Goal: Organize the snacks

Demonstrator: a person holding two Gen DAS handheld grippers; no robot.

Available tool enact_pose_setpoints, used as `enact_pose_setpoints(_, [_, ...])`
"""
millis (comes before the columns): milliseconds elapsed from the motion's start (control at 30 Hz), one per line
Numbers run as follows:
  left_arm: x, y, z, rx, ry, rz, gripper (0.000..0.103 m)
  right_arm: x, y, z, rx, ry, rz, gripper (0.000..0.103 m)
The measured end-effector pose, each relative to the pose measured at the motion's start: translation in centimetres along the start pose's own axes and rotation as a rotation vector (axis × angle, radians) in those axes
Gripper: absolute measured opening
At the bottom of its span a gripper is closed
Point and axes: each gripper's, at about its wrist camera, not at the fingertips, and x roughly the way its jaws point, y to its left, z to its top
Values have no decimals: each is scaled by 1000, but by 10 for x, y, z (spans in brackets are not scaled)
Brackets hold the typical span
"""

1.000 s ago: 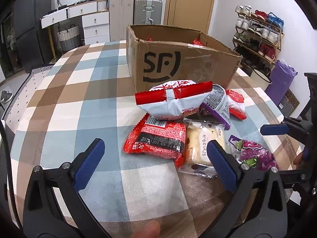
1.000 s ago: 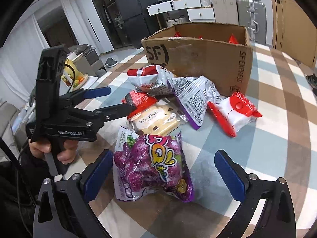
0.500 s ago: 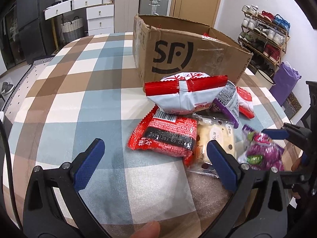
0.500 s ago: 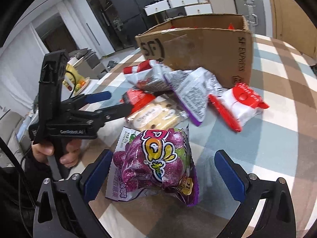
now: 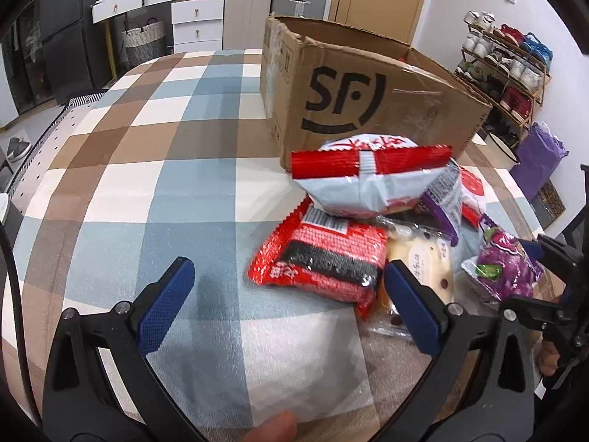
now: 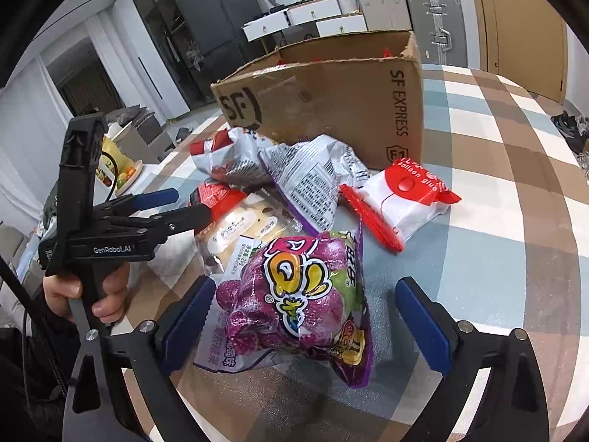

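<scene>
A pile of snack bags lies on the checked tablecloth in front of an open SF cardboard box [image 5: 368, 99] [image 6: 331, 110]. A purple candy bag [image 6: 298, 305] sits between the wide-open fingers of my right gripper [image 6: 309, 324], its lower left edge against the left finger; it also shows in the left wrist view [image 5: 504, 269]. My left gripper [image 5: 291, 305] is open and empty, with a red noodle packet [image 5: 324, 258] just ahead and a cream pastry pack [image 5: 423, 261] [image 6: 243, 228] behind its right finger. A red-and-white bag [image 5: 368, 180] tops the pile.
A white-and-red packet [image 6: 405, 199] and a purple-edged silver bag [image 6: 313, 180] lie by the box corner. Drawers and suitcases stand behind the table, a shoe rack [image 5: 504, 62] to the right. The left gripper shows in the right wrist view [image 6: 173, 206].
My right gripper has closed in around the purple candy bag, which now looks tilted up. My left gripper has moved forward toward the pile and the box.
</scene>
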Motion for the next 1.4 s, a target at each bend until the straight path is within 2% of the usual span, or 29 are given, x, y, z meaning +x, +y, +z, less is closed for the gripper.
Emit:
enact_pose_setpoints(133, [11, -2, 7, 3, 22, 2, 103, 0, -1, 0, 6, -6, 22, 95])
enact_pose_setpoints(200, [15, -4, 7, 13, 32, 14, 103, 0, -1, 0, 3, -7, 21, 87])
enact_pose_setpoints(300, [18, -4, 9, 14, 35, 1, 101, 2, -1, -1, 1, 1, 18, 83])
enact_pose_setpoints(400, [18, -3, 8, 14, 29, -24, 92, 4, -2, -1, 4, 4, 22, 83])
enact_pose_setpoints(500, [18, -6, 9, 36, 21, -66, 78, 2, -2, -1, 3, 1, 23, 82])
enact_pose_setpoints(567, [16, -7, 8, 45, 17, -96, 62, 1, -2, -1, 1, 0, 24, 81])
enact_pose_setpoints(633, [14, -7, 7, 51, 13, -125, 52, 0, -1, -1, -1, -3, 23, 80])
enact_pose_setpoints(667, [12, -8, 6, 52, 8, -124, 50, 0, -1, -1, -1, -5, 22, 79])
enact_pose_setpoints(1033, [-4, -10, -6, 55, -15, -155, 47, -4, 0, 0, -17, -8, 16, 71])
enact_pose_setpoints(1067, [-5, -10, -6, 55, -16, -155, 47, -4, 0, 0, -20, -10, 16, 68])
enact_pose_setpoints(1100, [-7, -10, -7, 55, -18, -157, 47, -6, 0, 0, -21, -18, 12, 58])
enact_pose_setpoints(1400, [-23, -10, -11, 59, -41, -169, 47, -17, 0, 4, -37, -55, 21, 57])
